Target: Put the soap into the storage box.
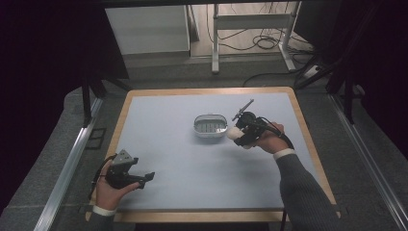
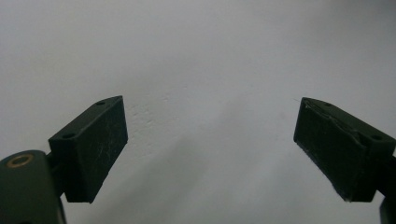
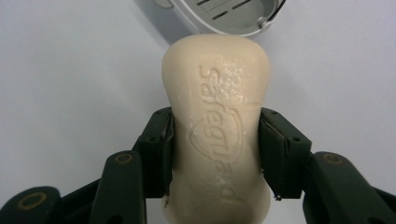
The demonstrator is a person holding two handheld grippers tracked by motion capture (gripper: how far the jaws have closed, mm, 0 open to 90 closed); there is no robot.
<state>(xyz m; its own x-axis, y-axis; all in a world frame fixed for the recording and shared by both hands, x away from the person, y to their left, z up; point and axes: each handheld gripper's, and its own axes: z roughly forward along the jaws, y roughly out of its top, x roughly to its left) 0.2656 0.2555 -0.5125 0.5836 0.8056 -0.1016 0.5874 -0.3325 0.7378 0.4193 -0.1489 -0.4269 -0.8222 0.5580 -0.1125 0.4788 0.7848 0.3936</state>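
Note:
A cream bar of soap (image 3: pixel 217 130) with embossed lettering is clamped between the two jaws of my right gripper (image 3: pixel 215 149). In the high view the soap (image 1: pixel 234 133) pokes out of the right gripper (image 1: pixel 243 132), just right of a white slotted soap dish (image 1: pixel 210 125) at the middle of the mat. The dish's rim (image 3: pixel 233 21) shows just beyond the soap's far end. My left gripper (image 1: pixel 144 179) rests low at the front left, open, its jaws wide apart over bare mat (image 2: pixel 210 140) with nothing between them.
A pale blue mat (image 1: pixel 183 159) covers the wooden-edged table (image 1: pixel 308 139). Beyond the far edge stand a white desk frame (image 1: pixel 250 29) and loose cables (image 1: pixel 267 43) on the floor. Metal rails (image 1: pixel 67 168) run along both sides.

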